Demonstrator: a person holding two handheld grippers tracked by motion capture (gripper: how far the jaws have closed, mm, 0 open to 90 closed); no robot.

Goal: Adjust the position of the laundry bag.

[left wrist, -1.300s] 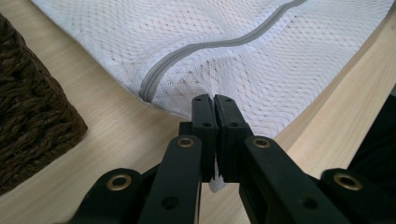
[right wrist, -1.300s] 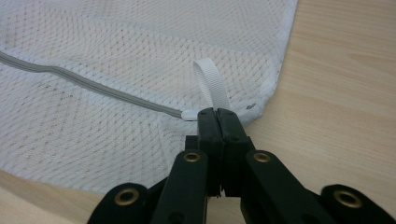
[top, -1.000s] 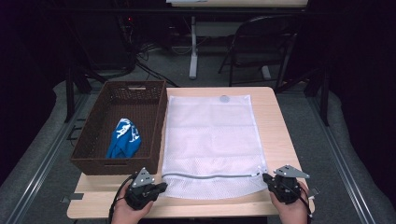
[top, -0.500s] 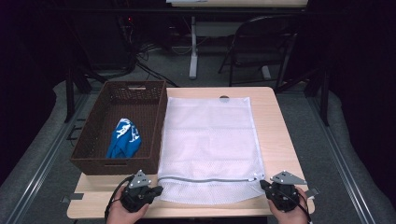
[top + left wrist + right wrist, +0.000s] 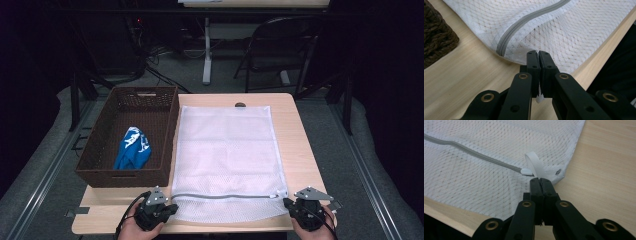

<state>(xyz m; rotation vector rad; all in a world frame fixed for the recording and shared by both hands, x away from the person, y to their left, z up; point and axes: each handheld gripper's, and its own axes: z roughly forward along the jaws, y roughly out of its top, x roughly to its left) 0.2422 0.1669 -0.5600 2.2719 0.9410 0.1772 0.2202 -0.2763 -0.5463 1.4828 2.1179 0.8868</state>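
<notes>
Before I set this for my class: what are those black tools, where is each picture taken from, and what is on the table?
A person holds a hand-held gripper in each hand: two black jaws that pinch. The high view looks down from above the person's side; the left hand-held gripper and right hand-held gripper sit at the near edge of the table. The two gripper views come from cameras riding on those tools, looking along their jaws. On the table lie a white mesh bag with a grey zipper and a brown basket holding a blue cloth. Both grippers are shut on the bag's near corners, the right one beside a white loop.
</notes>
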